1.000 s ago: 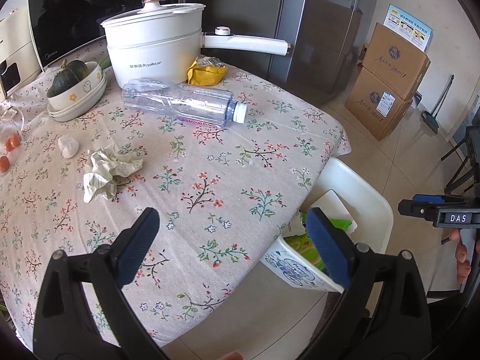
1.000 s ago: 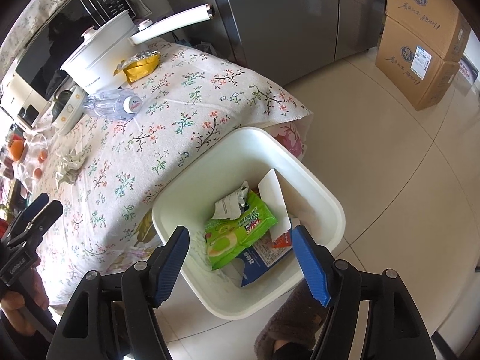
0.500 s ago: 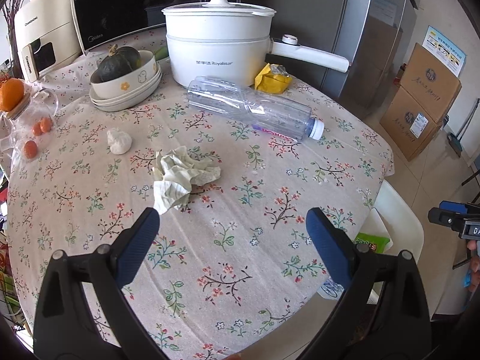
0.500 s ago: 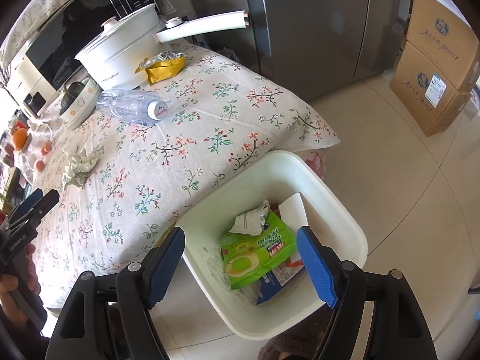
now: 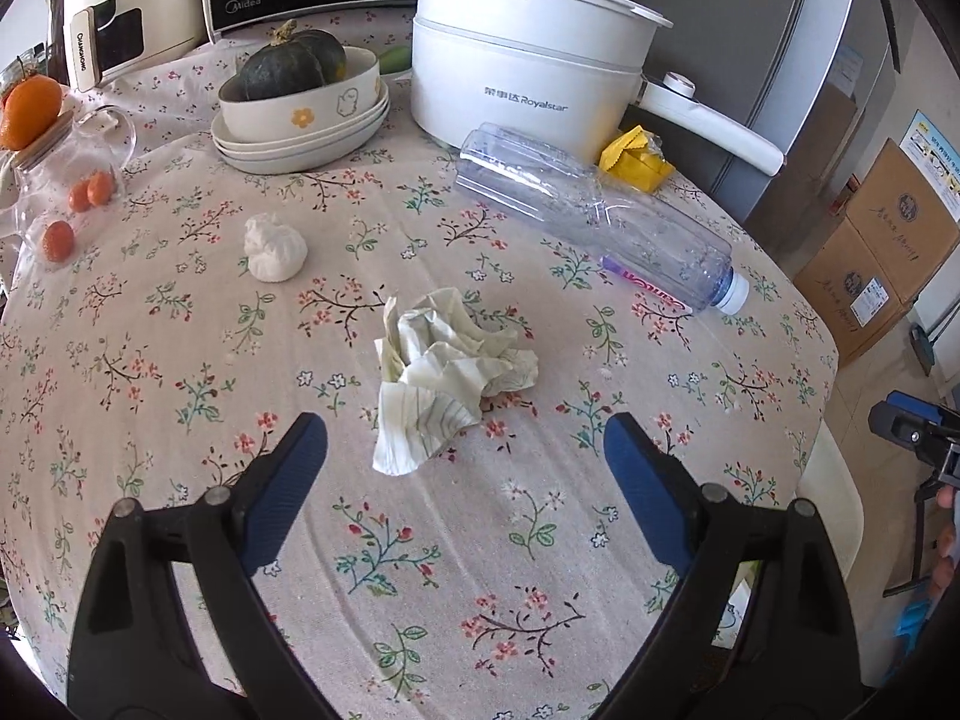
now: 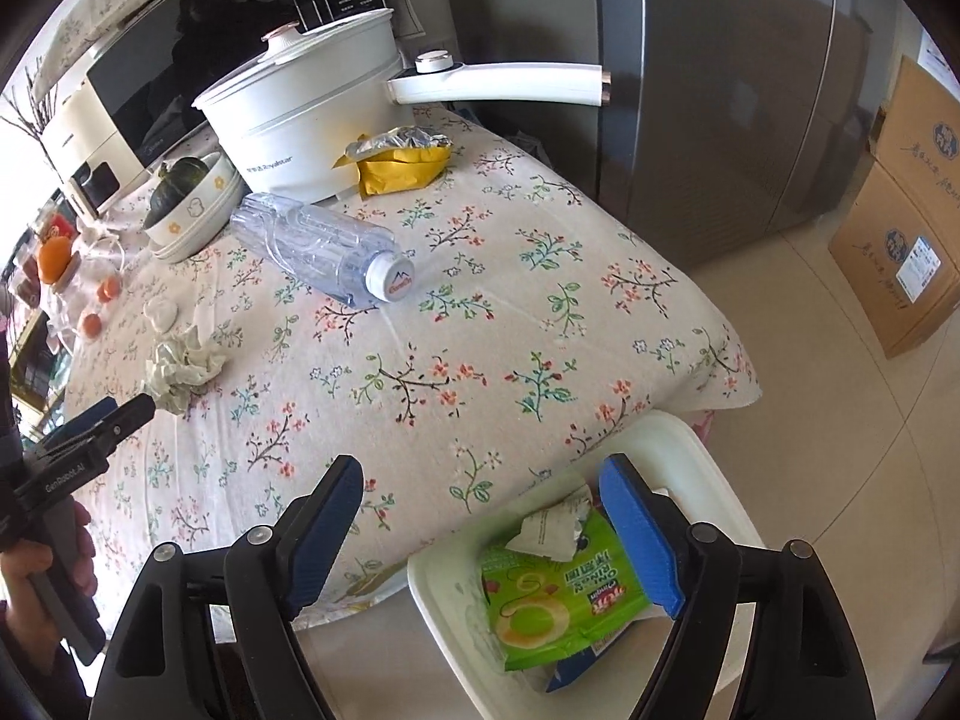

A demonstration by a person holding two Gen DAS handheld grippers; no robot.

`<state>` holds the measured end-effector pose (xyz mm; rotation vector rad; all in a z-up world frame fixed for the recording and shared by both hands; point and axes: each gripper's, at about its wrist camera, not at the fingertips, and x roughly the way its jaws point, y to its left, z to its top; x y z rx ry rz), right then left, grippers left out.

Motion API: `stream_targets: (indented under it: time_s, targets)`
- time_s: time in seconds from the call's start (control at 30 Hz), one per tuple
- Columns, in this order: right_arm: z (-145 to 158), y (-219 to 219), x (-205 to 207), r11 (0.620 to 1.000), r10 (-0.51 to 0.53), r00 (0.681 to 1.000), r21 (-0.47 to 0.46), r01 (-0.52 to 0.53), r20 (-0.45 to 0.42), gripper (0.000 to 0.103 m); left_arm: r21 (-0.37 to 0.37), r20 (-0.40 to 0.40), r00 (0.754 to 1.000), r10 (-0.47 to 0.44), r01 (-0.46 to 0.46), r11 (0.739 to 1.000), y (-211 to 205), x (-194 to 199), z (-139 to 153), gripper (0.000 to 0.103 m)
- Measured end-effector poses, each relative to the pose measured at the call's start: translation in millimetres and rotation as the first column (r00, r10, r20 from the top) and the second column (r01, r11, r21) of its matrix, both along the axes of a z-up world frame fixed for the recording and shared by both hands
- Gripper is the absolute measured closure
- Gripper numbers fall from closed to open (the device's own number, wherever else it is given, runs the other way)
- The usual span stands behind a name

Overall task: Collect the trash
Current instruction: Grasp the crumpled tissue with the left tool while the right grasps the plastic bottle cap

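Note:
A crumpled pale-green paper lies on the floral tablecloth just beyond my open, empty left gripper; it also shows in the right wrist view. A small white wad, an empty clear bottle on its side and a yellow wrapper lie farther back. My right gripper is open and empty at the table's edge, above a white bin that holds a green packet and paper scraps.
A white electric pot with a long handle, a bowl with a dark squash, a glass jar with oranges and a microwave stand at the back. Cardboard boxes and a grey fridge are on the floor side.
My left gripper has swung left and forward over the table, so the crumpled paper now sits centred just ahead of its fingers. My right gripper has drawn back and tilted up toward the table's edge.

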<state>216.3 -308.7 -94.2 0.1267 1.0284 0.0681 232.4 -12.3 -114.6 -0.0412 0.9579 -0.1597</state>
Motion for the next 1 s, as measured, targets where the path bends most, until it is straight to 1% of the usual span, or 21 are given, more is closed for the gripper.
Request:
stream_targets:
  time_s: [0.03, 0.1, 0.17, 0.2, 0.23, 0.27, 0.3, 0.33, 0.37, 0.4, 0.5, 0.57, 0.67, 0.83, 0.87, 0.93, 1.0]
  targets:
    - [0.5, 4.0, 6.8, 1.000, 0.018, 1.000, -0.003, -0.018, 0.009, 0.020, 0.008, 0.005, 1.000, -0.002, 0.002, 1.000, -0.6, 2.2, -0.8, 0.016]
    - [0.8, 14.4, 19.2, 0.998, 0.059, 0.998, -0.019, -0.058, 0.030, 0.020, 0.007, 0.007, 1.000, -0.001, 0.001, 1.000, 0.0, 6.6, -3.3, 0.024]
    - [-0.9, 25.7, 31.5, 0.994, 0.102, 0.994, -0.036, -0.101, 0.043, 0.019, 0.000, 0.002, 1.000, 0.009, -0.009, 1.000, 1.9, 11.1, -6.8, 0.028]
    - [-2.9, 31.3, 37.5, 0.992, 0.125, 0.991, -0.041, -0.123, 0.043, 0.019, -0.003, -0.002, 1.000, 0.015, -0.015, 1.000, 3.2, 13.4, -8.9, 0.034]
    - [-4.8, 36.8, 43.8, 0.989, 0.144, 0.989, -0.043, -0.143, 0.042, 0.019, -0.003, -0.005, 1.000, 0.021, -0.021, 1.000, 4.6, 15.9, -11.1, 0.038]
    - [-7.0, 41.7, 49.8, 0.986, 0.161, 0.986, -0.043, -0.159, 0.041, 0.019, -0.005, -0.013, 1.000, 0.027, -0.027, 1.000, 5.9, 18.0, -13.7, 0.046]
    - [-9.3, 46.0, 55.5, 0.984, 0.174, 0.984, -0.045, -0.172, 0.041, 0.019, -0.015, -0.024, 0.999, 0.030, -0.030, 0.999, 7.6, 19.7, -16.5, 0.057]
    - [-11.5, 49.9, 60.6, 0.982, 0.184, 0.982, -0.050, -0.182, 0.042, 0.019, -0.029, -0.035, 0.999, 0.027, -0.028, 0.999, 8.9, 21.0, -19.0, 0.062]
    - [-13.7, 53.1, 65.4, 0.980, 0.193, 0.980, -0.056, -0.191, 0.043, 0.019, -0.032, -0.042, 0.999, 0.025, -0.026, 0.999, 9.5, 21.8, -20.9, 0.071]
    - [-16.2, 55.2, 69.6, 0.978, 0.201, 0.979, -0.060, -0.198, 0.043, 0.019, -0.026, -0.042, 0.999, 0.025, -0.026, 0.999, 10.3, 22.2, -22.2, 0.073]
    - [-23.8, 59.1, 80.2, 0.969, 0.238, 0.970, -0.077, -0.234, 0.042, 0.019, -0.024, -0.040, 0.999, 0.031, -0.032, 0.999, 13.0, 22.6, -22.8, 0.078]
    - [-27.0, 60.8, 85.8, 0.957, 0.268, 0.962, -0.131, -0.259, 0.050, 0.019, -0.015, -0.040, 0.998, 0.037, -0.038, 0.999, 14.5, 22.4, -19.7, 0.078]
    - [-29.1, 63.0, 91.2, 0.928, 0.326, 0.942, -0.217, -0.304, 0.074, 0.019, -0.043, -0.041, 0.998, 0.043, -0.045, 0.998, 21.0, 20.0, -12.7, 0.079]
    - [-42.3, 68.3, 100.0, 0.884, 0.410, 0.910, -0.274, -0.378, 0.064, 0.022, -0.068, -0.033, 0.999, 0.043, -0.045, 0.997, 29.3, 14.7, -4.0, 0.079]
    - [-45.1, 69.7, 101.5, 0.875, 0.422, 0.904, -0.288, -0.390, 0.059, 0.023, -0.072, -0.031, 0.999, 0.041, -0.043, 0.996, 30.2, 13.7, -2.6, 0.079]
    - [-49.1, 72.7, 103.9, 0.858, 0.445, 0.894, -0.307, -0.411, 0.048, 0.030, -0.080, -0.026, 0.999, 0.037, -0.039, 0.996, 31.5, 11.6, -0.1, 0.079]
    - [-51.3, 74.9, 106.7, 0.847, 0.462, 0.885, -0.320, -0.425, 0.047, 0.034, -0.086, -0.024, 0.999, 0.035, -0.037, 0.996, 32.7, 9.3, 1.9, 0.079]
